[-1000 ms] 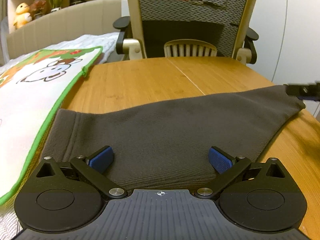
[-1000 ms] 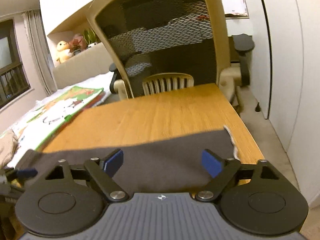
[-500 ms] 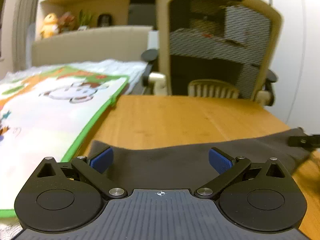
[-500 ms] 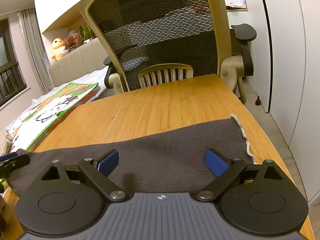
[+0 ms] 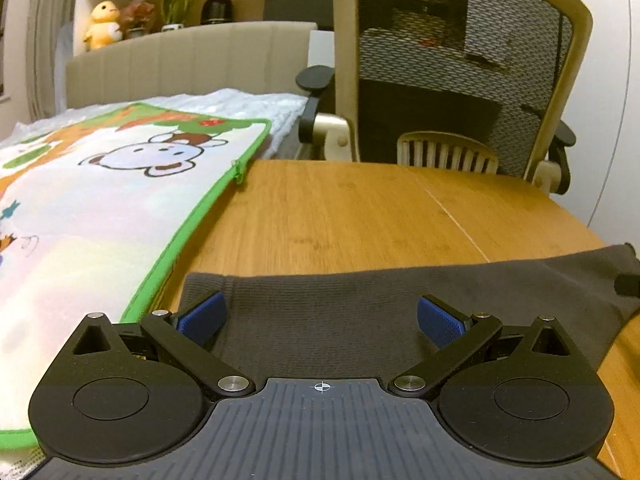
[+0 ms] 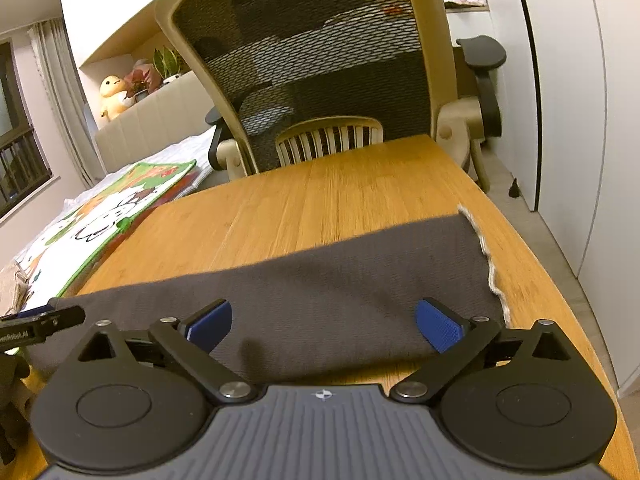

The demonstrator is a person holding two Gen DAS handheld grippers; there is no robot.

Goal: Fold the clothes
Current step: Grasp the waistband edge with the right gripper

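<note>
- The left gripper has its jaws spread wide and holds nothing; the grey garment lies flat just under and ahead of it, near the garment's left end, beside the cartoon mat
- The garment is a long folded strip on the wooden table, its long axis running from left to right across both views, parallel to the near table edge
- The right gripper is opening its jaws, almost fully spread, with cloth below them but not pinched; it hovers near the right end, close to the pale stitched hem
- I judge each gripper is nearest its own end, so the next fold probably needs both ends pinched together
</note>
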